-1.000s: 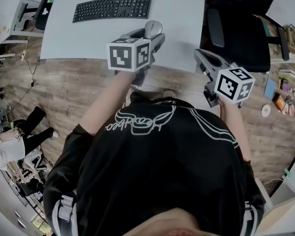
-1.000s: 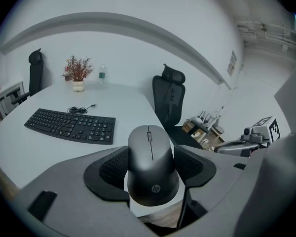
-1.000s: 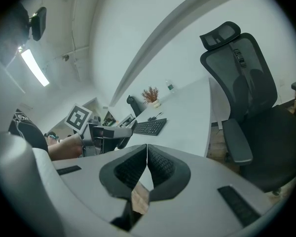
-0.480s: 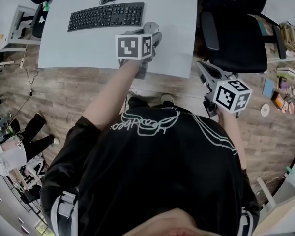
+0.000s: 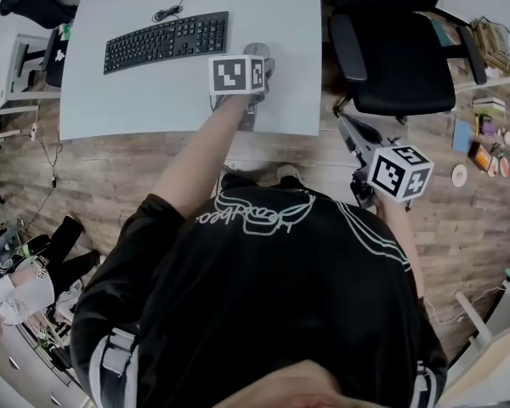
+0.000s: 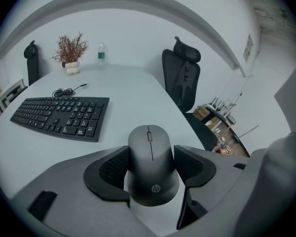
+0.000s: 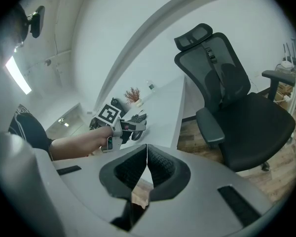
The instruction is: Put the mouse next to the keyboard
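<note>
A dark grey mouse (image 6: 151, 149) sits between the pads of my left gripper (image 6: 152, 168), which is shut on its sides. In the head view the mouse (image 5: 257, 50) is over the white table (image 5: 153, 100), right of and a little nearer than the black keyboard (image 5: 166, 41), ahead of my left gripper (image 5: 257, 61). The keyboard (image 6: 59, 116) lies ahead to the left, its cable coiled behind it. My right gripper (image 5: 344, 124) hangs off the table's right side over the floor, its jaws (image 7: 147, 168) shut with nothing between them.
A black office chair (image 5: 391, 49) stands right of the table, close to my right gripper. A potted plant (image 6: 70, 51) and a bottle (image 6: 101, 53) stand at the table's far end. Wooden floor lies below; clutter sits on shelves at far right.
My left gripper has carried the mouse forward from the table's near edge further over the table. The right gripper has stayed beside the table.
</note>
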Demonstrator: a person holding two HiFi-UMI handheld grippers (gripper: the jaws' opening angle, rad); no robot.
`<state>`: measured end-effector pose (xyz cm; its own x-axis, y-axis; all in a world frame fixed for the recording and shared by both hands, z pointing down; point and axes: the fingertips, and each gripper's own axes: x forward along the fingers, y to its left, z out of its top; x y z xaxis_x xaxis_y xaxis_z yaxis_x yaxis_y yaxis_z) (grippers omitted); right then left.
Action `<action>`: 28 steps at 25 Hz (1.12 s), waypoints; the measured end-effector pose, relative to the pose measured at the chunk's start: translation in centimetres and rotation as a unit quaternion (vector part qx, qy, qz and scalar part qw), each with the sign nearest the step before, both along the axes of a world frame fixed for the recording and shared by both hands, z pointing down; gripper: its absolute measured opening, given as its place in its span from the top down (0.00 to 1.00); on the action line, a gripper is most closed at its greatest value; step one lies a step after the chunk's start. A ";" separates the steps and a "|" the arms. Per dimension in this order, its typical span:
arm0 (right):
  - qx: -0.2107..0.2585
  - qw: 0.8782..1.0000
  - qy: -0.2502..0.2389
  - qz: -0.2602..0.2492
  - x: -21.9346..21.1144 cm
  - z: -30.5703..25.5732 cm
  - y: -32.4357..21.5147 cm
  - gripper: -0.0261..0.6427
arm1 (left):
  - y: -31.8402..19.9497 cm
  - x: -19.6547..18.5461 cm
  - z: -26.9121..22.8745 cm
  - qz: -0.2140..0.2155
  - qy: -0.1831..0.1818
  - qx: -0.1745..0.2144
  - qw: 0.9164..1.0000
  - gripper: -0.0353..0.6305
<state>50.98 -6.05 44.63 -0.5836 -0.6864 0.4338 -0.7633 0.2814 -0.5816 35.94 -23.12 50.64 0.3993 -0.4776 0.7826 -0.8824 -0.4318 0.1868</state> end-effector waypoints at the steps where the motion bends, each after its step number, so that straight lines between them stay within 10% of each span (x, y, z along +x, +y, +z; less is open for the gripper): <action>1: -0.003 1.000 -0.005 0.005 0.2 0.1 0.2 0.95 | -0.1 0.0 0.6 -0.002 -0.004 -0.004 1.000 0.50; 14: -0.013 1.000 -0.010 0.024 0.8 1.0 1.0 0.95 | -0.2 0.0 3.1 -0.013 -0.054 -0.007 0.998 0.50; 28: -0.007 1.000 -0.003 0.023 1.3 0.9 1.1 0.95 | 0.2 -0.3 0.1 -0.011 0.002 0.019 1.000 0.42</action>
<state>52.29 -5.00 45.54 -0.5546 -0.7059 0.4406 -0.7715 0.2376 -0.5902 35.68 -22.92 50.77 0.3914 -0.5158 0.7621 -0.8909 -0.4196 0.1736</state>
